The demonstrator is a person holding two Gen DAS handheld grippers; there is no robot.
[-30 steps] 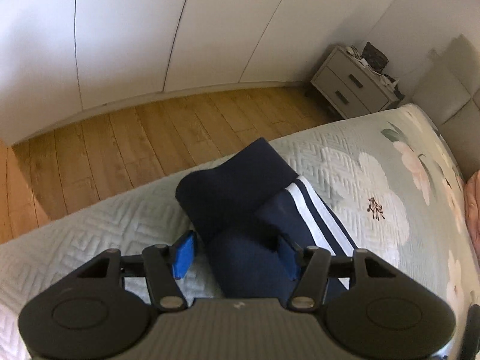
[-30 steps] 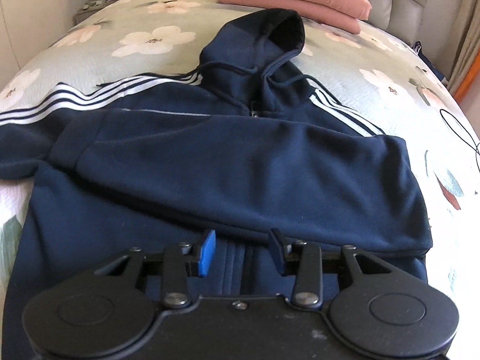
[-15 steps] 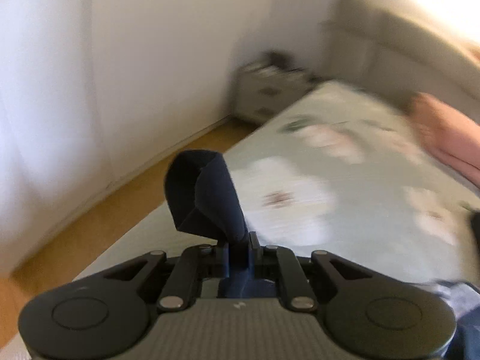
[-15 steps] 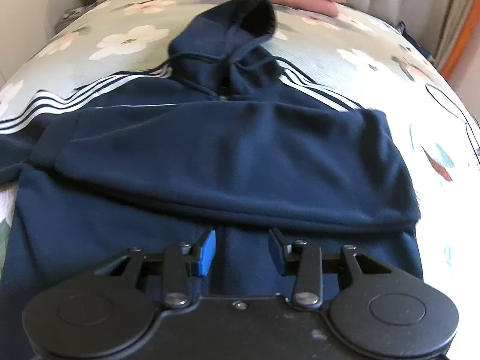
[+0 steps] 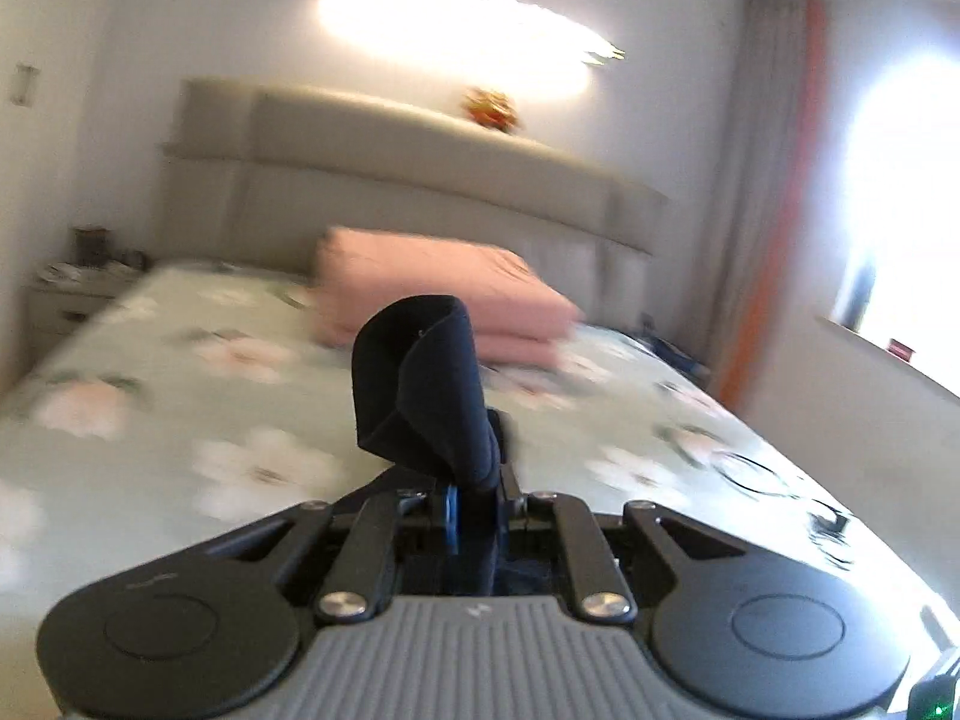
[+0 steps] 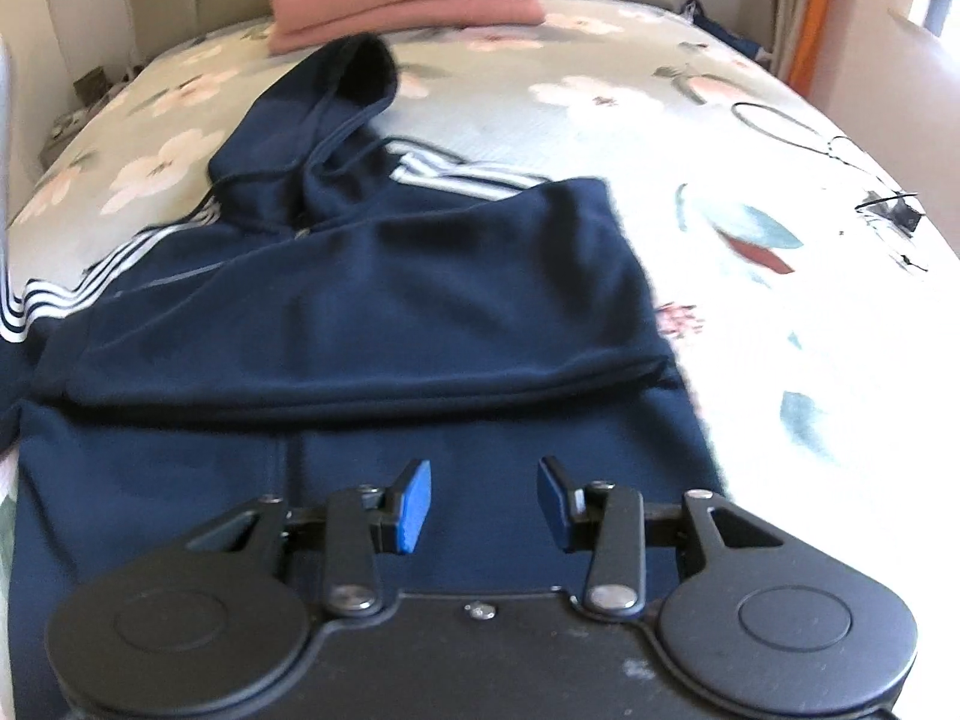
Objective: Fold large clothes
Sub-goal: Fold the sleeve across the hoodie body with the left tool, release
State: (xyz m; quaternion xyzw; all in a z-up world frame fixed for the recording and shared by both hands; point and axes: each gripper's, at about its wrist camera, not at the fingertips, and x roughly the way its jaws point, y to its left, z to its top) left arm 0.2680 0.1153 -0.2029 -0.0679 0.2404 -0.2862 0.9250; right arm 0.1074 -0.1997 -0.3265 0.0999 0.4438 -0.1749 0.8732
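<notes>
Your left gripper (image 5: 474, 507) is clamped right down on a bunch of navy fabric, the sleeve cuff (image 5: 420, 384) of the hoodie by the look of it, which stands up in a curl above the pinch. That view is blurred and aimed up the bed (image 5: 150, 420) toward the headboard (image 5: 420, 168), w/ the pink folded bedding (image 5: 444, 282) beyond the cuff.

The hoodie (image 6: 372, 312) lies flat across the floral bedspread, front up, hood (image 6: 336, 96) toward the pink stack. One sleeve is already laid across the chest; the other, white-striped, runs off the left edge of the right-wrist view, and you can't see its end there.

Your right gripper (image 6: 483, 501) hovers low over the hem area, fingers well apart, holding nothing. Can't tell if the tips touch the cloth.

Step in hand, best guess: 2nd sleeve fold, the left-side sleeve being brought in over the body. Next move needs you to carry that cuff across so the sleeve lands flat on top of the folded one, w/o dragging the shoulder or rucking the layer underneath, then let go. Right gripper is placed to pin or take the hem for the bottom-up fold after.
</notes>
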